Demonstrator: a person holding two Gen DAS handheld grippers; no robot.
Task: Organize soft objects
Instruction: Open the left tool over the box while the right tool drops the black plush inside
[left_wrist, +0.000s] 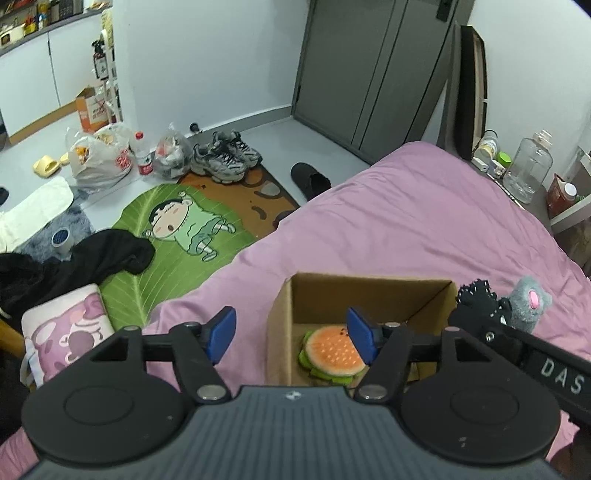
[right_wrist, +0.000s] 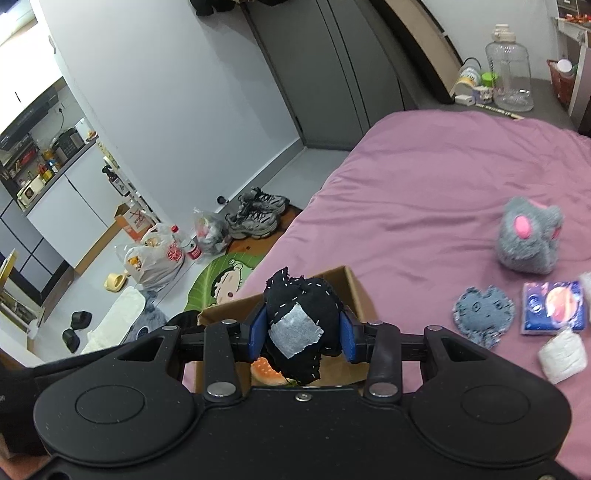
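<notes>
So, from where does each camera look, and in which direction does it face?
Left wrist: on the left gripper, open, looking down into the cardboard box with the burger toy.
Right wrist: on the right gripper, looking down over the bed; its blue fingers clamp the black stitched toy.
Shared: box, burger, black toy, grey plush, bed.

Only clear text: white caps "DAS" on the black bar of the right gripper (left_wrist: 476, 312), seen at right edge of left wrist view. Red print on a white plastic bag (left_wrist: 98, 157) and marks on an orange-white carton (left_wrist: 90, 109) on the floor are too small/blurred to read. Nothing else legible.
</notes>
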